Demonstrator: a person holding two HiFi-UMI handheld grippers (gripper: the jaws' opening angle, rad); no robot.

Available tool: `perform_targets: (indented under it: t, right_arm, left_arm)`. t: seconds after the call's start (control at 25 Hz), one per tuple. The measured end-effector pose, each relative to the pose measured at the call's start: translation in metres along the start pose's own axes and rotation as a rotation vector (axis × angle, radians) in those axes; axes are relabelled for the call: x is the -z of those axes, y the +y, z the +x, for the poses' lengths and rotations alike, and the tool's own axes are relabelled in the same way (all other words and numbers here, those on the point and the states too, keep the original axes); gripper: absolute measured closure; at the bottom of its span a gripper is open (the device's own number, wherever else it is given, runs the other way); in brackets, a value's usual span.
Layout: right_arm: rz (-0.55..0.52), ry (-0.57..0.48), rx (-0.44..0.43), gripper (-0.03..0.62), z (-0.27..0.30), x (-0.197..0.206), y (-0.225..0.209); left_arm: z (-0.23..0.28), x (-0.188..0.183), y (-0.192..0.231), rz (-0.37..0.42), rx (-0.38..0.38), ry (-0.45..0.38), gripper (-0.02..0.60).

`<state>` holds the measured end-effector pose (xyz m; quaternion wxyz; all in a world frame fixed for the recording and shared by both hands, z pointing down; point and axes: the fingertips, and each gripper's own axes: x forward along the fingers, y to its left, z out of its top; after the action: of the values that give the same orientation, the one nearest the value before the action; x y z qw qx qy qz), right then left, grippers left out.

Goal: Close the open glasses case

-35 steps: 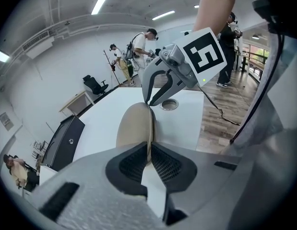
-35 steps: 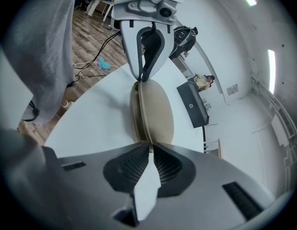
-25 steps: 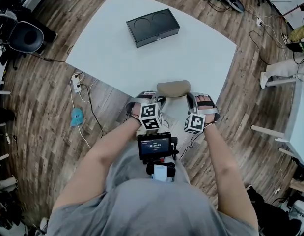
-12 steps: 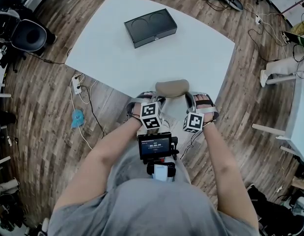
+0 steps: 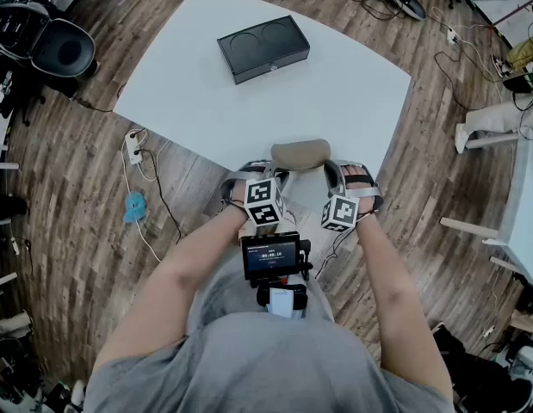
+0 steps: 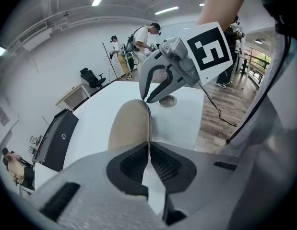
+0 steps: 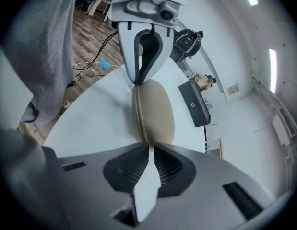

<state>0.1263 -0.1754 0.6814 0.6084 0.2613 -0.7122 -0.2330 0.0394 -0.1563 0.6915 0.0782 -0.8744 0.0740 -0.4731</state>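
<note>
While its jaws are closing, almost together, the left gripper (image 6: 148, 147) pinches one end of the tan glasses case (image 6: 131, 126) along its seam. The right gripper (image 7: 149, 150) is narrowed the same way on the opposite end, a two-ended squeeze that likely serves to press lid onto base. The case rests at the table's (image 5: 249, 93) near edge, its shells seemingly met, and a black box (image 5: 263, 47) sits well apart by the far edge.
</note>
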Motion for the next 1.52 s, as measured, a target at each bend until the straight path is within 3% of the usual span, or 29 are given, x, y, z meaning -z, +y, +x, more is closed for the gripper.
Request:
perform_targets:
  t: [0.48, 0.96, 1.16, 1.32, 1.52]
  right_arm:
    - [0.313, -0.044, -0.025, 0.546, -0.016, 0.007, -0.013]
    - [0.537, -0.085, -0.053, 0.546, -0.031, 0.001, -0.006]
    - [0.798, -0.112, -0.059, 0.546, -0.040, 0.004, -0.014]
    - [1.035, -0.217, -0.067, 0.546, -0.054, -0.007, -0.020]
    - [1.167, -0.297, -0.050, 0.548, -0.069, -0.018, -0.028]
  left_arm:
    - [0.001, -0.001, 0.002, -0.016, 0.003, -0.001, 0.550]
    - [0.003, 0.001, -0.001, -0.044, 0.021, -0.005, 0.549]
    - [0.002, 0.000, -0.001, -0.079, 0.039, -0.010, 0.549]
    - [-0.001, -0.002, 0.000, -0.102, 0.050, -0.021, 0.549]
    - [-0.006, -0.003, -0.002, -0.108, 0.072, -0.043, 0.549]
